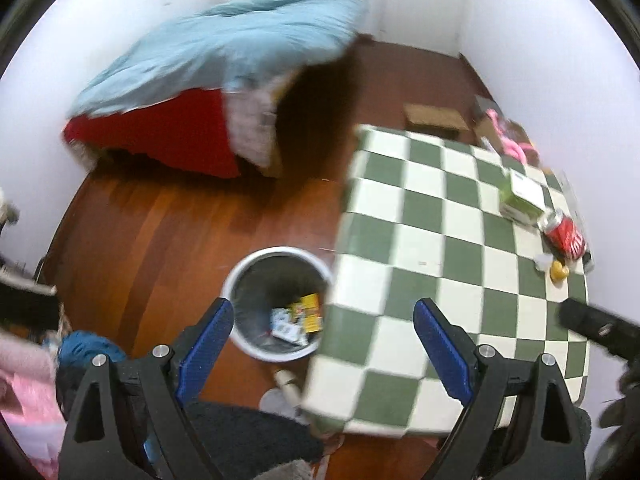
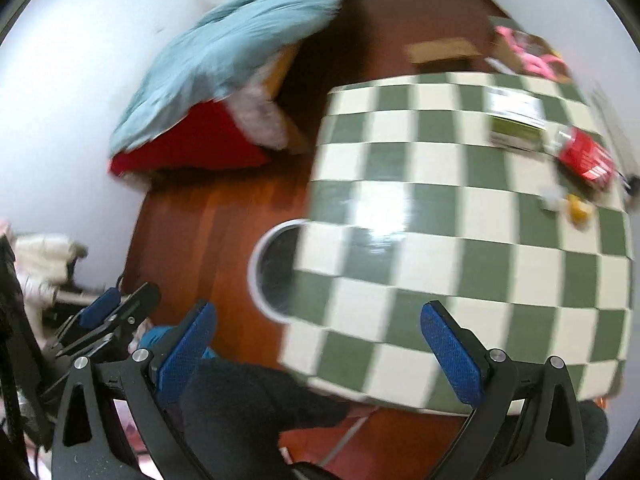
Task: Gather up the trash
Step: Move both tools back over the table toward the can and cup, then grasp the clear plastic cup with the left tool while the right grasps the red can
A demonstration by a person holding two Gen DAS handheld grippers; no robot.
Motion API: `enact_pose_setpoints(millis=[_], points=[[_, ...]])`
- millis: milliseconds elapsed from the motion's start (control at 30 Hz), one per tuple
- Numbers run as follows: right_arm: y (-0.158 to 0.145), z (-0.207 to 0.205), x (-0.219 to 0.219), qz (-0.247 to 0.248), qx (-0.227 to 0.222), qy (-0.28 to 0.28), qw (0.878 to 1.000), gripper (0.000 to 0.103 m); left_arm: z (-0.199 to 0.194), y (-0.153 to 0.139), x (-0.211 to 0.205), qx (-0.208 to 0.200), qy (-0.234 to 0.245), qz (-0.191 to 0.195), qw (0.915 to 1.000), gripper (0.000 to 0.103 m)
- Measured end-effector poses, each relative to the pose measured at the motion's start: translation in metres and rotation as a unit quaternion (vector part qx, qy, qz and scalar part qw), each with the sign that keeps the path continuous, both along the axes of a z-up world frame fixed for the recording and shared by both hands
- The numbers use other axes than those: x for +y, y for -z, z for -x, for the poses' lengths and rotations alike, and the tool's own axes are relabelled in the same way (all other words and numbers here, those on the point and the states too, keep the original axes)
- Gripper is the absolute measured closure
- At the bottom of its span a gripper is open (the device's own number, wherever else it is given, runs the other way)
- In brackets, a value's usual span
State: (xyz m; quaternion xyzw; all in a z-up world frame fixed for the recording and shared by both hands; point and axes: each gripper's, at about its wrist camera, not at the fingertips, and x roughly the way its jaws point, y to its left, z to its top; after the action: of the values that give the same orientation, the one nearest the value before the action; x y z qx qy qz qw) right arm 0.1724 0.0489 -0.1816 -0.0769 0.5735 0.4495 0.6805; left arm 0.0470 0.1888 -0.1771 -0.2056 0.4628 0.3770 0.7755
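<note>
Left wrist view: left gripper (image 1: pixel 323 338) was spread wide with nothing between its blue pads (image 1: pixel 206 344), hanging above the floor and the near table edge. Just below it the white trash bin (image 1: pixel 256 270) stood on the wood floor (image 1: pixel 168 232), touching the checkered table (image 1: pixel 420 240) edge, with a yellow wrapper (image 1: pixel 310 312) and a white packet (image 1: pixel 286 326) inside. Farther, near the table's right side: a small yellow item (image 1: pixel 558 270), a red soda can (image 1: pixel 564 234) lying on its side, then a green box (image 1: pixel 522 196) just beside the can. Beyond, a bed with a blue blanket (image 1: pixel 224 48) sat against the wall.

Right wrist view: right gripper (image 2: pixel 320 352) was also spread, holding nothing, above the table's near edge. Motion blur throughout. Red can (image 2: pixel 586 156) and green box (image 2: pixel 514 124) lay at the far right; the bin (image 2: pixel 258 260) was half hidden by the table.
</note>
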Motion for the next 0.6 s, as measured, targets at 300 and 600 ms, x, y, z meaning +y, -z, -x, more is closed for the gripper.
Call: enact_pose_setpoints(millis=[300,600], points=[[0.048,-0.175,-0.065,0.126,-0.053,0.104,0.985,0.000,-0.168,0.078,-0.035,0.038,0.090,0.019,0.9951,0.000],[0.118,-0.300,-0.018,0.309,-0.145,-0.042,0.939,0.000,-0.268,0.135,-0.051,0.065,0.110,0.019,0.9916,0.000]])
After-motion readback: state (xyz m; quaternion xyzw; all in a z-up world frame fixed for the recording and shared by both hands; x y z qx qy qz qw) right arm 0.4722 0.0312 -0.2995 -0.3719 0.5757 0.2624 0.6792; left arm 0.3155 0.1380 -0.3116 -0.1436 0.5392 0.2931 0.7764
